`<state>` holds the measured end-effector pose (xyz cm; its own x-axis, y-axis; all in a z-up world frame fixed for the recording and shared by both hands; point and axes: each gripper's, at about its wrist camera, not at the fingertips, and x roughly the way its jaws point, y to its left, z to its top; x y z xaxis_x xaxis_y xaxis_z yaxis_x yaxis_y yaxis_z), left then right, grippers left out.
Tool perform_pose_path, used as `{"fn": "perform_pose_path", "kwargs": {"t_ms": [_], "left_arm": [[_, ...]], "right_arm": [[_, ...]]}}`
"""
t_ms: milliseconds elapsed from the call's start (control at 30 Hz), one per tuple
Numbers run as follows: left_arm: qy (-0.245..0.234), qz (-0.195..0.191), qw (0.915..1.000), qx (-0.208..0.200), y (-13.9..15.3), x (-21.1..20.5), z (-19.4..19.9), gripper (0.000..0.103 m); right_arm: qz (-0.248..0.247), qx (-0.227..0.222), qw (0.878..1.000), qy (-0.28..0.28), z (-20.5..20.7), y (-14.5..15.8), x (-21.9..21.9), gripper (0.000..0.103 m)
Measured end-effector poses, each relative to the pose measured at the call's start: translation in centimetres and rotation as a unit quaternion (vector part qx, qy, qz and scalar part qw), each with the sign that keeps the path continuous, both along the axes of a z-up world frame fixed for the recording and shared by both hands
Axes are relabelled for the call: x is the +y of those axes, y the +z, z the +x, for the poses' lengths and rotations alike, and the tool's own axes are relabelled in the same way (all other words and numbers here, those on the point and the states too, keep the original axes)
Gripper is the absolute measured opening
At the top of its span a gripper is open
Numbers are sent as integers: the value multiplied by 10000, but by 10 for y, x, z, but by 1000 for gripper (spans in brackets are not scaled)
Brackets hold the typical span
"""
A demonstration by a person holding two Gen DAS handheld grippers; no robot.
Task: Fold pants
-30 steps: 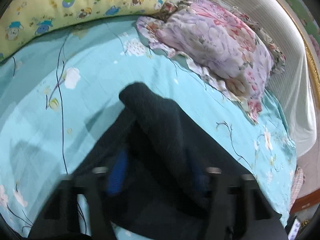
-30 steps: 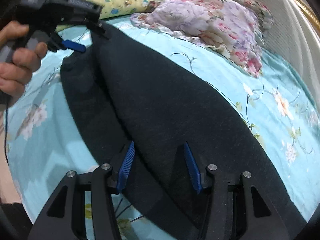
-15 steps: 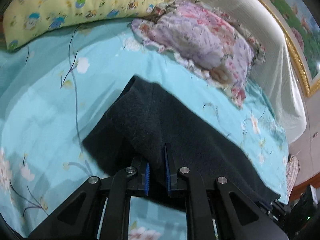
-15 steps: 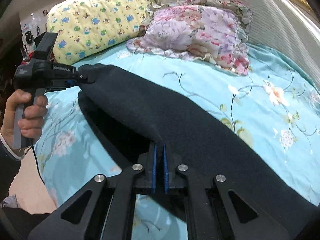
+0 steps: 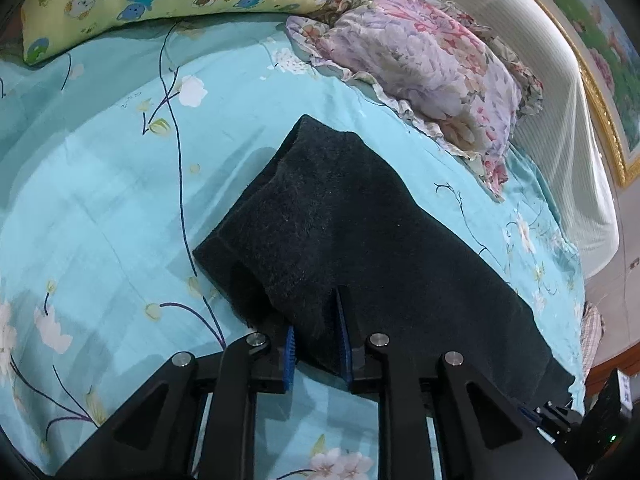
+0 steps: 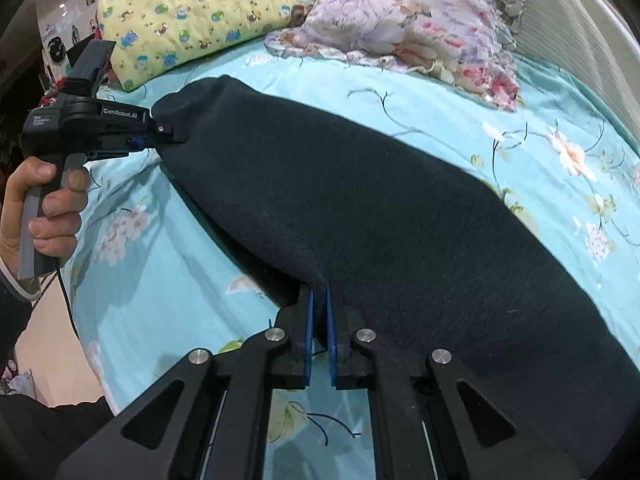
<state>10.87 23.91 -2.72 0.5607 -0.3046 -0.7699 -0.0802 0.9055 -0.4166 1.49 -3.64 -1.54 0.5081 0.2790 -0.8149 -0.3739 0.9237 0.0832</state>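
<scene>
Since the earlier frames, both hand-held grippers had closed onto the pants (image 6: 360,208) and drawn the near edge up. Dark pants lay lengthwise across the bed sheet (image 5: 100,208), folded in a long band. Left hand-held gripper (image 5: 316,340) had cloth between its blue pads (image 5: 289,354), with its jaws opening slightly. Right hand-held gripper (image 6: 318,320) was clenched on the near cloth edge. A hand (image 6: 44,204) gripped the left handle. Yellow pillow (image 6: 192,12) and floral pillow (image 6: 400,28) lay at the far side.

Pants (image 5: 360,232) are fuzzy matt dark cloth; bedsheet (image 5: 100,208) is smooth cotton-like fabric (faint sheen).
</scene>
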Motion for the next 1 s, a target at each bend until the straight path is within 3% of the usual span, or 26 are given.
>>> {"fn": "perform_pose_path", "kwargs": {"t_ms": [100, 233, 300, 333, 633, 1000], "left_arm": [[-30, 24, 10000, -74, 3, 1, -4, 37], [-97, 5, 9998, -174, 11, 3, -12, 50], [0, 103, 9998, -167, 15, 5, -16, 71], [117, 185, 9995, -220, 18, 8, -20, 74], [386, -203, 9990, -33, 11, 36, -22, 75], [324, -461, 9982, 224, -2, 30, 4, 80]], "right_arm": [[51, 110, 9999, -27, 1, -2, 0, 12], [94, 71, 9999, -53, -4, 5, 2, 28], [141, -11, 9999, -46, -8, 12, 3, 35], [173, -39, 9998, -51, -9, 14, 3, 38], [707, -236, 9969, -263, 0, 40, -9, 38], [1783, 364, 9785, -966, 95, 37, -60, 38]]}}
